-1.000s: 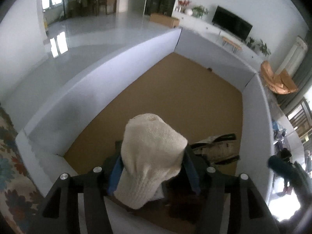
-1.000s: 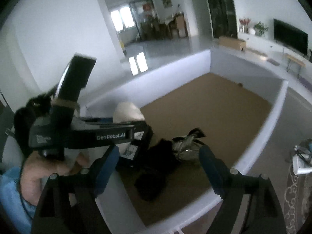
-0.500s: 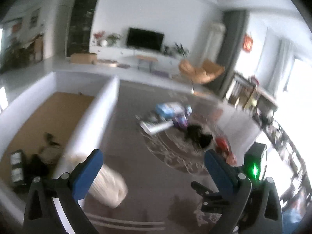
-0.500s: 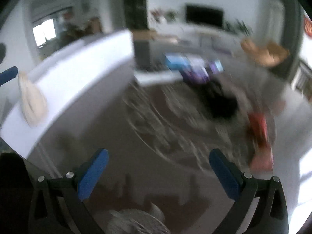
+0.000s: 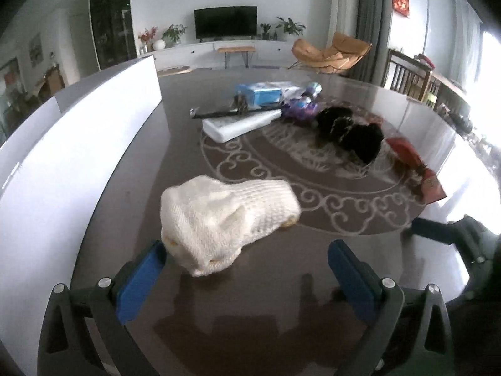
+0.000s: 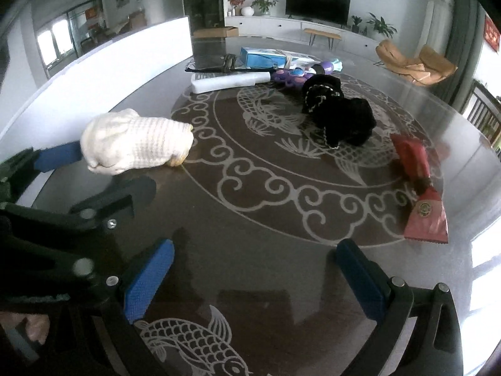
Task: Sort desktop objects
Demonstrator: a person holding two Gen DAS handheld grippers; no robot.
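A cream knitted piece (image 5: 225, 219) lies on the dark patterned table (image 5: 281, 297), close to the white box wall. My left gripper (image 5: 247, 260) stands wide open just behind it. The knit rests against the left blue pad (image 5: 141, 279) and is well apart from the other pad. In the right wrist view the knitted piece (image 6: 137, 142) lies at the left, with the left gripper (image 6: 114, 170) open around its near end. My right gripper (image 6: 255, 260) is open over bare table, with nothing between its fingers.
Further back on the table lie a long white box (image 5: 238, 123), a blue box (image 5: 260, 92), a purple toy (image 5: 300, 108), a black fluffy item (image 5: 347, 131) and a red packet (image 5: 413, 163). A tall white box wall (image 5: 78, 144) runs along the left.
A second ago the left gripper held the knitted piece over the brown-floored box. Both grippers have swung over to the table, the left jaws have opened, and the knit now lies on the table.
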